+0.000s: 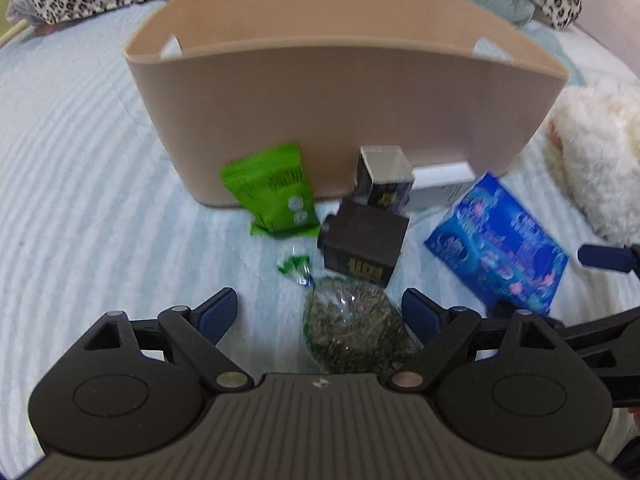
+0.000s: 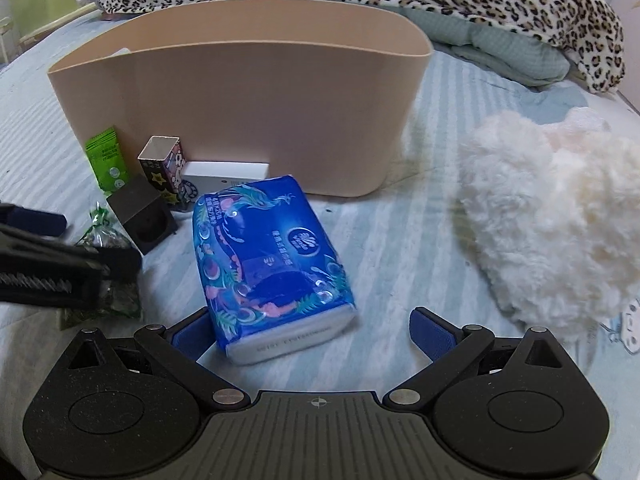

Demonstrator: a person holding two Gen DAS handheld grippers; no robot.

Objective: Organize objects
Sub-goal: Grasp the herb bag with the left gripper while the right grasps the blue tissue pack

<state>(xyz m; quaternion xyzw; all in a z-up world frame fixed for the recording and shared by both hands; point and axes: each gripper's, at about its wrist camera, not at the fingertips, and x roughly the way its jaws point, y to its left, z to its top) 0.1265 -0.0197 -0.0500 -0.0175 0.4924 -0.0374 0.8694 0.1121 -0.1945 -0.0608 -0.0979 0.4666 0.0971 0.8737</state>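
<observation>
My left claw (image 1: 318,312) is spread wide over the clear bag of dried herbs (image 1: 352,334) on the bed (image 1: 80,200), pads clear of it. My right claw (image 2: 312,330) is spread too, straddling the near end of the blue tissue pack (image 2: 272,264). The beige bin (image 2: 248,108) stands just behind the clutter.

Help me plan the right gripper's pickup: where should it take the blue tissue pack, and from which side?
Grip the blue tissue pack across its long soft sides, coming from above at its near white end. It lies flat, angled toward the right gripper, whose open jaws look wide enough.
</observation>
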